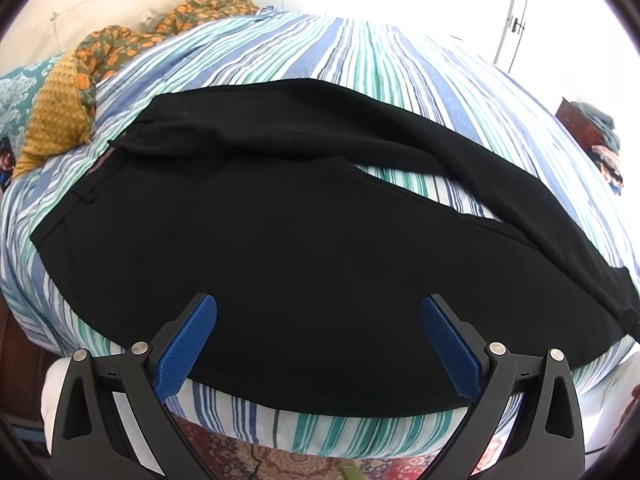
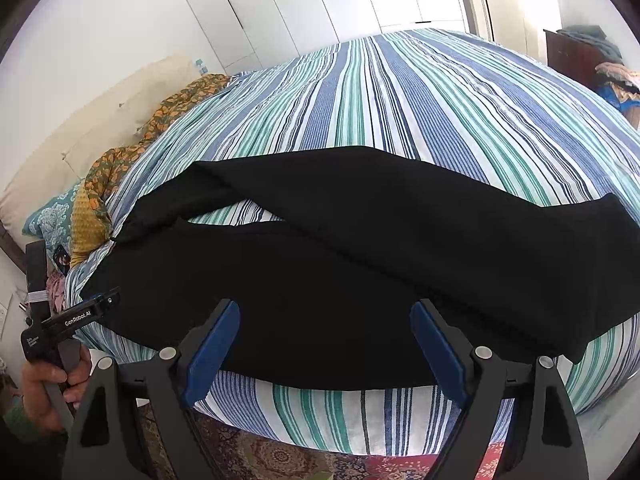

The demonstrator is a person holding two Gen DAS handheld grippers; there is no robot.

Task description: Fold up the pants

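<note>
Black fabric pants point(image 1: 280, 248) lie spread across a blue, green and white striped bedspread point(image 1: 360, 60), beyond the left gripper point(image 1: 319, 312), blue-padded fingers apart; the right gripper point(image 2: 325, 318), likewise spread, hovers at their near edge; white wardrobe doors point(image 2: 280, 12) behind.

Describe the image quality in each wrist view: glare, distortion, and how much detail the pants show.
Left wrist view: window area blown out white, the striped bedspread bulges from fisheye, the black pants read as a near-featureless dark mass. Right wrist view: softer, even light on the wardrobe doors, same barrel curvature, the pants equally detail-less.
</note>
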